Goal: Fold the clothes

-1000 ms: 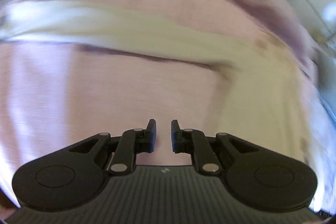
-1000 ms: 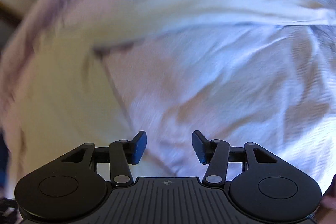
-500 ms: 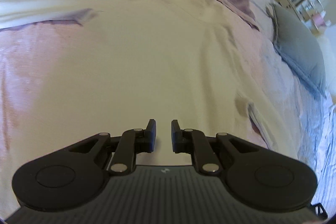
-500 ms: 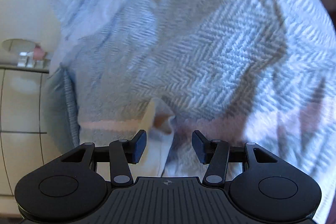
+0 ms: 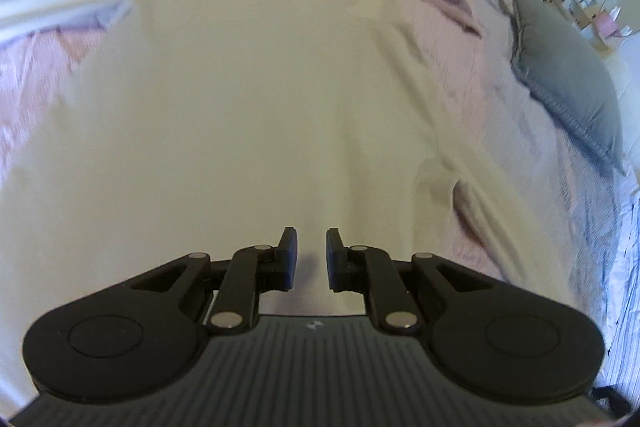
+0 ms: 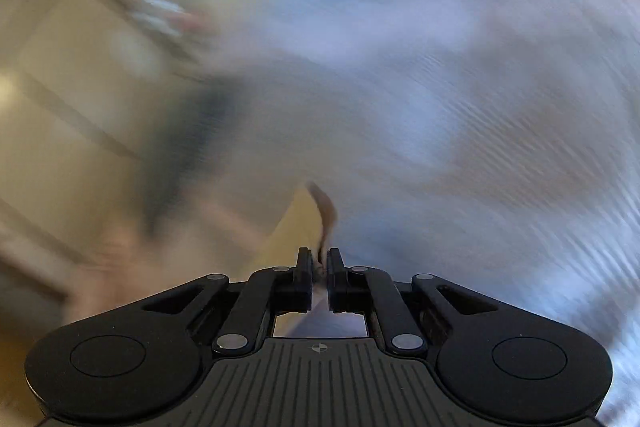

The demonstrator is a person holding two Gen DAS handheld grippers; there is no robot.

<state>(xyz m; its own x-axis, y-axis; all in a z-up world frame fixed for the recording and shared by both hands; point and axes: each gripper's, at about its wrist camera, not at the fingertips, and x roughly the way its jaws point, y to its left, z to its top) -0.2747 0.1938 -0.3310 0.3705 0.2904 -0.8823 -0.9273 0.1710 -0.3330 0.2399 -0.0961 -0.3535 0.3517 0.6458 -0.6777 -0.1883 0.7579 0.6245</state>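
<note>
Two grippers work a cream garment spread on pink bedding. The left gripper hangs above it, jaws narrowly parted, empty. The right gripper has just closed, pinching a cloth edge ahead of its tips.

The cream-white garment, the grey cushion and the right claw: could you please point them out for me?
Cream-white garment (image 5: 240,115), left wrist view, its flat middle panel.
Grey cushion (image 5: 568,83), left wrist view, its top face.
Right claw (image 6: 319,263), right wrist view, between fingertips, pinched on a fabric edge.
</note>
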